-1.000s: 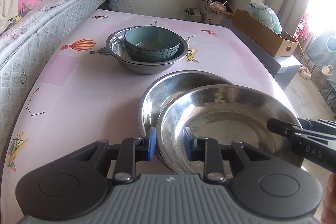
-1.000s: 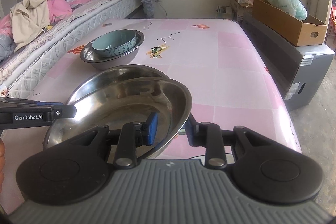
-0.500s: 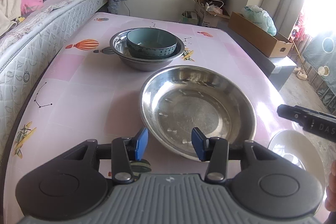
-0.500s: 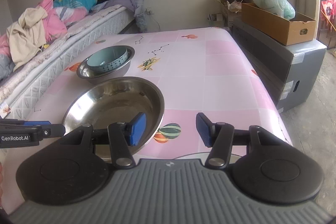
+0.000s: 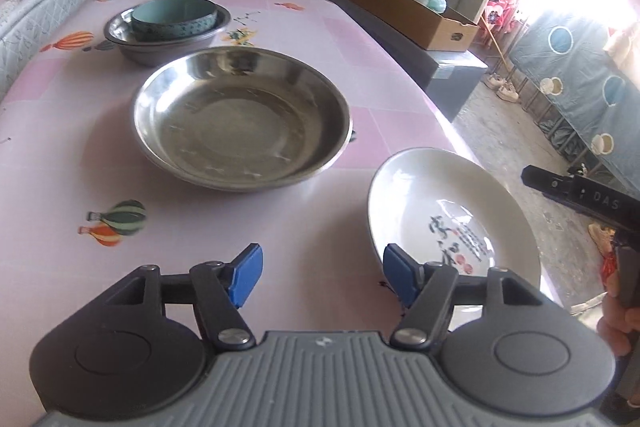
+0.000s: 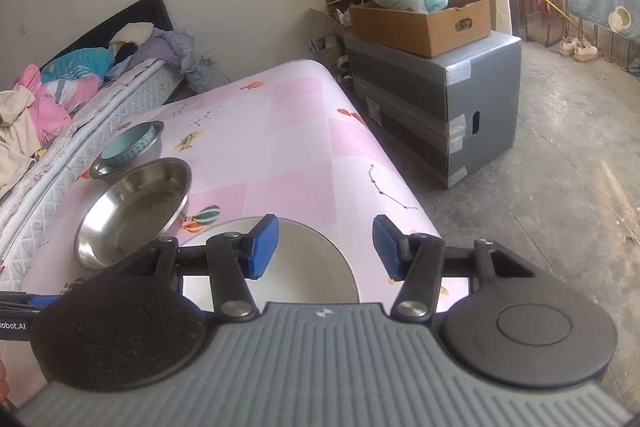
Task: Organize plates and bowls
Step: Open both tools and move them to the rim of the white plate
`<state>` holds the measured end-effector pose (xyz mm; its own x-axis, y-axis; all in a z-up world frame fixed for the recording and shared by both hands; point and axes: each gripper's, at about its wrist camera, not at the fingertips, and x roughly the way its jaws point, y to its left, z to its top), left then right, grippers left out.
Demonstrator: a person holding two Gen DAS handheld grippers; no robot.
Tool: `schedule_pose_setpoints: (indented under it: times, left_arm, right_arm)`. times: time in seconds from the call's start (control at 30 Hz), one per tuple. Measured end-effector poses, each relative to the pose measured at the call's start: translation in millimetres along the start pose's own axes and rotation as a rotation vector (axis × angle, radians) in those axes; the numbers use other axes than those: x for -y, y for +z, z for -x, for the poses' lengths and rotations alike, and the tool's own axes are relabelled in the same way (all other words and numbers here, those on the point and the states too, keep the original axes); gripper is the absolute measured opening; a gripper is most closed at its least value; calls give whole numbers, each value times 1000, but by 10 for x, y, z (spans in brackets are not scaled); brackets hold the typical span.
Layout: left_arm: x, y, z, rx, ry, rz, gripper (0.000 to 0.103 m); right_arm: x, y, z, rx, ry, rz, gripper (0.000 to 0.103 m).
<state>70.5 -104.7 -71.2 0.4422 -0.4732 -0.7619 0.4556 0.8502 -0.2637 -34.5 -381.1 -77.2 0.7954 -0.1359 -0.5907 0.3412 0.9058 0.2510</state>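
Left wrist: left gripper [image 5: 320, 277] opening, empty, now clear of steel plates [image 5: 242, 123] stacked ahead; white plate [image 5: 452, 215] right of it. Right wrist: right gripper [image 6: 325, 247] parted, empty, above white plate (next pick, probably).

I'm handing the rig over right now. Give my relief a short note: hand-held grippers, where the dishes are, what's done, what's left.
Left hand-held gripper: jaws opening, nothing between them, low over the table next to the white plate.
Right hand-held gripper: open, empty, above the white plate.
Dishes: blue bowl sits inside the steel bowl at the far end. The steel plates lie mid-table, looking nested as one stack. The white plate is alone at the near right corner, close to the edge.
Done: bowls nested, steel plates stacked.
Left: probably the white plate, likely onto the steel plates.
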Motion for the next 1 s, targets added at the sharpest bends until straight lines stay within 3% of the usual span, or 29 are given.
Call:
schedule_pose_setpoints:
  times: [0.2,0.53,1.0]
  left_arm:
    - [143,-98,-195,-41,-64,42,63]
    - [304,-76,-402,-52,-70,31,22]
    - [235,-142,-244,-43,-30,4,20]
  right_arm:
    - [197,-204,-79,-43,5,-30,43]
    - [185,-306,-304,-90,58,-40,26]
    - [2,-355,-276,-140,81,36,26]
